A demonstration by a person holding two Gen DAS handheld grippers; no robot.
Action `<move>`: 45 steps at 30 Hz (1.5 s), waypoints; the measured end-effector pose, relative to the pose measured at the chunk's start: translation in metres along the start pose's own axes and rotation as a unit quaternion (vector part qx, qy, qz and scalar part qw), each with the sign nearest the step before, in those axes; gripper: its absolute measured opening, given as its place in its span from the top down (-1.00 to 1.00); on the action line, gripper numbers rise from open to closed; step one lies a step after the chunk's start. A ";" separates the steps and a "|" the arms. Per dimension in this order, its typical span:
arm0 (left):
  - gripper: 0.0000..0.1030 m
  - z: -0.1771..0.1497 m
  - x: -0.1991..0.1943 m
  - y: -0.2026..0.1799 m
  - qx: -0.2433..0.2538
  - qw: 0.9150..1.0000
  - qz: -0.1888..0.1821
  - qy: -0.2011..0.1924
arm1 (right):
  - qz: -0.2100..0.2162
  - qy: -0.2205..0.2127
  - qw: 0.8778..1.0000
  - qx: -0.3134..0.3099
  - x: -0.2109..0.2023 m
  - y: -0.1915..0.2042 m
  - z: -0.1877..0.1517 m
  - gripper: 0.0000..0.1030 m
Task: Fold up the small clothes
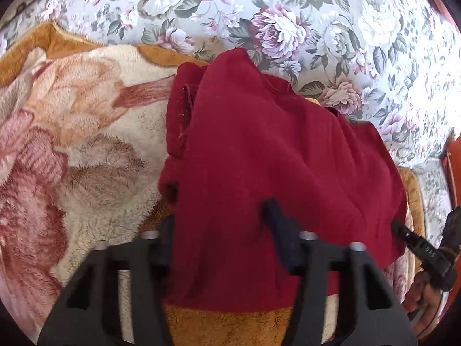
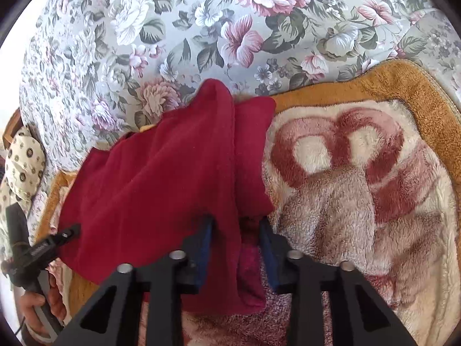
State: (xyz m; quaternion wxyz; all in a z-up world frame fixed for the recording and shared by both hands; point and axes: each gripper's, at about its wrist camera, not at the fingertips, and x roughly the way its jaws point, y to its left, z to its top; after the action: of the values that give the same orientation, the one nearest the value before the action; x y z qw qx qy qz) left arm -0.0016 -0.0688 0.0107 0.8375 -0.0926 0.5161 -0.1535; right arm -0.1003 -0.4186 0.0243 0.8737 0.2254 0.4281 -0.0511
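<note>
A dark red garment (image 1: pixel 273 158) is lifted between the two grippers, with part of it resting on the plush blanket (image 1: pixel 86 144). My left gripper (image 1: pixel 222 213) holds one edge; the cloth drapes over the fingers, and only the right fingertip (image 1: pixel 272 210) shows. My right gripper (image 2: pixel 237 225) holds the other edge of the garment (image 2: pixel 161 190), with the cloth running between its blue-padded fingers (image 2: pixel 206 236). The jaws stand somewhat apart around bunched fabric. Each gripper shows at the edge of the other's view, the right in the left wrist view (image 1: pixel 415 242) and the left in the right wrist view (image 2: pixel 54 242).
The plush blanket (image 2: pixel 360 187) has an orange border and a pink-and-cream pattern. It lies on a floral bedspread (image 2: pixel 173 28). A patterned pillow (image 2: pixel 23 167) sits at the left. An orange-red object (image 1: pixel 455 167) stands at the right edge.
</note>
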 end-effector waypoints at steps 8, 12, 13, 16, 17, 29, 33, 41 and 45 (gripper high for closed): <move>0.81 0.001 -0.045 0.007 0.011 0.999 -0.051 -0.008 | 0.013 -0.041 0.999 -0.019 -0.046 0.020 -0.010 0.82; 0.86 -0.010 -0.069 0.011 0.028 0.998 -0.062 -0.010 | 0.034 -0.045 0.998 -0.035 -0.074 0.035 -0.024 0.83; 0.86 -0.014 -0.074 0.013 0.034 0.997 -0.062 -0.010 | 0.043 -0.045 0.997 -0.036 -0.082 0.038 -0.029 0.83; 0.86 -0.028 -0.079 0.022 0.036 0.998 -0.053 -0.005 | 0.045 -0.034 0.998 -0.041 -0.097 0.042 -0.049 0.83; 0.86 -0.034 -0.078 0.024 0.046 0.998 -0.037 -0.007 | 0.039 -0.023 0.998 -0.038 -0.095 0.040 -0.055 0.83; 0.40 -0.036 -0.087 0.032 0.035 0.998 0.001 -0.048 | -0.076 -0.073 0.986 -0.127 -0.109 0.094 -0.030 0.52; 0.40 -0.034 -0.076 0.035 0.011 0.999 0.003 -0.043 | 0.013 -0.034 0.990 -0.139 -0.061 0.142 -0.007 0.52; 0.10 -0.034 -0.058 0.054 -0.026 0.999 -0.006 -0.032 | 0.048 0.028 0.977 -0.206 0.082 0.258 0.031 0.52; 0.06 -0.034 -0.051 0.062 -0.043 0.999 -0.019 -0.026 | 0.023 0.055 0.976 -0.208 0.135 0.280 0.040 0.52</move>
State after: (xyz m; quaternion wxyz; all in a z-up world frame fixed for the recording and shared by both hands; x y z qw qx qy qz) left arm -0.0432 0.0069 0.0188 0.8429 -0.1423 0.4983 -0.1449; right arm 0.0924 -0.1725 0.0400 0.8775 0.0510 0.4714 0.0721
